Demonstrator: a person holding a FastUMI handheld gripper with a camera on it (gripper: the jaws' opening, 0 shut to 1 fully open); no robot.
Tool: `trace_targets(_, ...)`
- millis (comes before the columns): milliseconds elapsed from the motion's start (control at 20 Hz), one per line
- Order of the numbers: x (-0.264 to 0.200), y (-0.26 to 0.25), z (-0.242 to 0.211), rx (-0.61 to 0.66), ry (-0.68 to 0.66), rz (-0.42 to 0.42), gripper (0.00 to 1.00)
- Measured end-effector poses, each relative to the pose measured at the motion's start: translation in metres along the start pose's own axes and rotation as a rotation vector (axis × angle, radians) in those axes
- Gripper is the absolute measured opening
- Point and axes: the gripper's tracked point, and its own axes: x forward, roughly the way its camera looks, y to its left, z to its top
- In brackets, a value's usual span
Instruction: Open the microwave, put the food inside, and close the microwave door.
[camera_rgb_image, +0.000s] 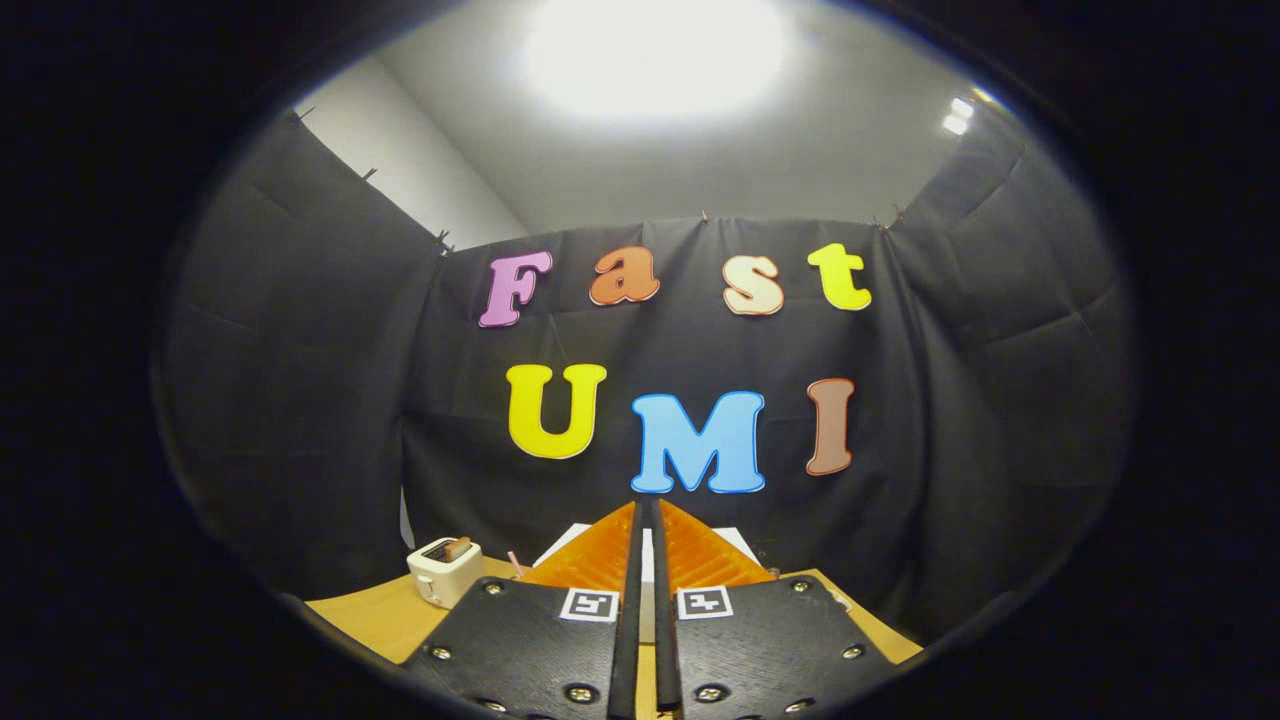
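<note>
My gripper (646, 515) is held high above the table, its two fingers pressed together with nothing between them. Behind the fingers a white box-like thing (578, 533) peeks out on both sides; most of it is hidden, so I cannot tell whether it is the microwave. I cannot make out any food.
A small white toaster (446, 570) with a brown slice in its slot stands on the wooden table (375, 620), to the left of the fingers. Black cloth walls close the booth at the back and on both sides.
</note>
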Motion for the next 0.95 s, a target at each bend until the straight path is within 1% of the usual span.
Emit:
trace_targets(100,0.007,-0.005,0.0,0.023,-0.008,-0.032,0.07)
trace_targets(150,0.01,-0.009,0.0,0.029,-0.004,-0.05,0.11)
trace_targets(200,0.012,-0.008,-0.007,0.026,0.008,-0.055,0.19)
trace_targets(250,0.012,-0.004,-0.014,0.02,0.029,-0.043,0.24)
trace_targets(300,0.013,-0.003,-0.02,0.009,0.048,-0.049,0.3)
trace_targets(350,0.015,-0.008,-0.027,-0.006,0.068,-0.059,0.49)
trace_targets(450,0.019,0.0,-0.035,-0.009,0.092,-0.034,0.87)
trace_targets(500,0.02,0.002,-0.037,-0.007,0.098,-0.035,0.95)
trace_targets(550,0.022,-0.002,-0.04,-0.003,0.1,-0.037,0.98)
trace_targets(950,0.023,-0.005,-0.037,-0.004,0.089,-0.056,0.98)
